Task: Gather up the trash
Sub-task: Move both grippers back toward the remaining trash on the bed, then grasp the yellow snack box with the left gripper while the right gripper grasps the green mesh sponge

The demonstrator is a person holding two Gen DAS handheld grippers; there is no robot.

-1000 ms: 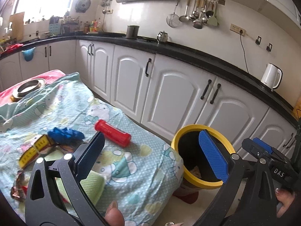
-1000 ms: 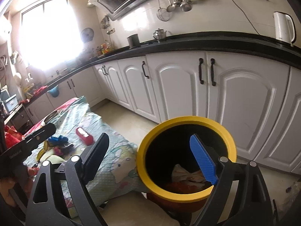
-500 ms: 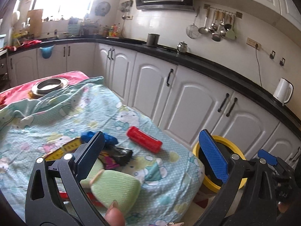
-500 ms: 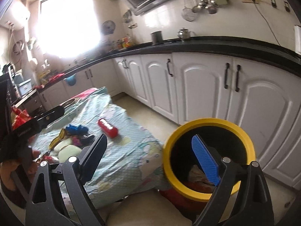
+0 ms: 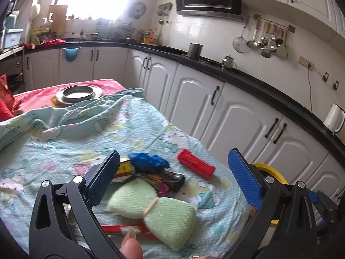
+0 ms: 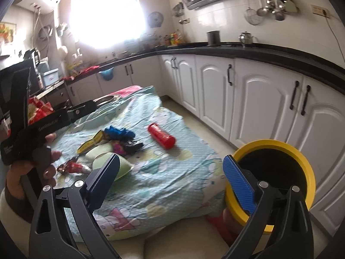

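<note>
- A low table under a pale blue cartoon-print cloth (image 5: 133, 129) stands in a kitchen with white cabinets (image 5: 243, 120) and a black counter; a steel dish (image 5: 78, 92) sits at its far end on red cloth.
- The trash lies in a pile near the table's right end: a green pouch (image 5: 155, 209), a blue crumpled wrapper (image 5: 148, 161), a dark packet (image 5: 172, 178), a yellow wrapper (image 6: 90, 143) and a red cylinder (image 5: 196, 166) a little to the right.
- The left gripper (image 5: 173, 181) hangs over the pile, jaws wide, empty; the green pouch lies just below and between them.
- The right gripper (image 6: 170, 174) is empty, its jaws opening wide; the pile lies far-left of it, the yellow-rimmed bin (image 6: 301, 157) on the floor right.
- The person's left hand (image 6: 32, 168) grips the left tool's handle, tilted downward.
</note>
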